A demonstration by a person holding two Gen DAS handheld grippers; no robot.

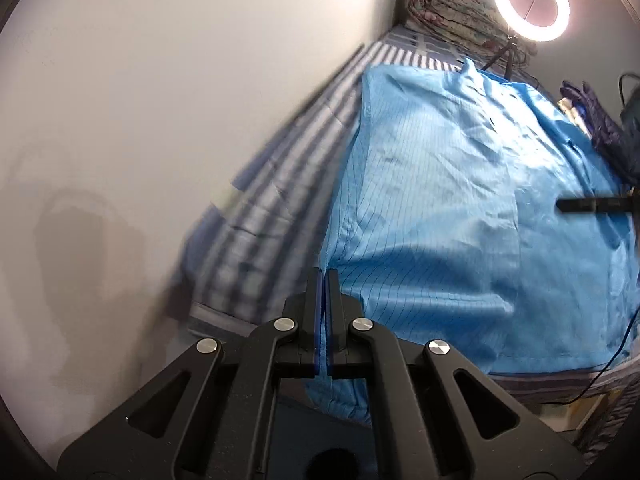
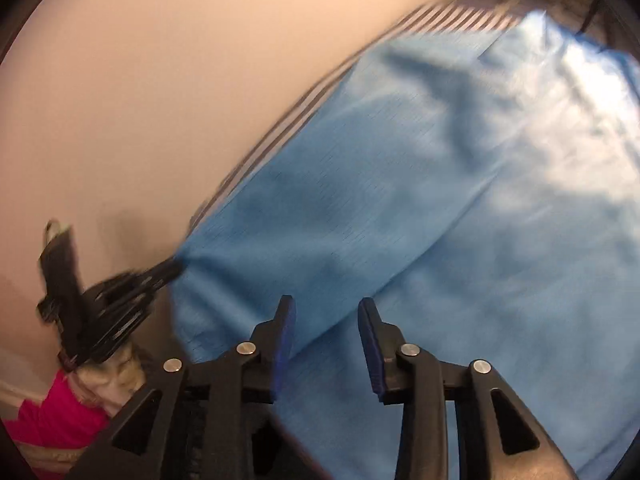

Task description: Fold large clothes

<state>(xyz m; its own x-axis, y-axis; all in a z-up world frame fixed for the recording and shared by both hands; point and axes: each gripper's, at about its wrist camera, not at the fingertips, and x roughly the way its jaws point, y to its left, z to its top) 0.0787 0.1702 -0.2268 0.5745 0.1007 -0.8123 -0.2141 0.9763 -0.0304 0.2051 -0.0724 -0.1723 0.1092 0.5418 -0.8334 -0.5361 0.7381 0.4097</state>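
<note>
A large light-blue pinstriped garment (image 1: 460,200) lies spread on a bed with a blue-and-white checked sheet (image 1: 280,208). My left gripper (image 1: 324,276) is shut on the garment's near left edge, with cloth pinched between the blue pads. In the right wrist view the same garment (image 2: 440,200) fills the frame, blurred. My right gripper (image 2: 326,308) is open and empty just above a fold of the cloth. The left gripper (image 2: 172,268) shows there at the garment's left corner. One right finger (image 1: 592,204) pokes in over the cloth in the left wrist view.
A pale wall (image 1: 160,120) runs along the bed's left side. A lit ring light (image 1: 530,0) on a tripod stands at the bed's far end beside a folded floral quilt (image 1: 452,12). Dark purple cloth (image 1: 592,120) lies at the right. A black cable (image 1: 608,364) hangs off the near edge.
</note>
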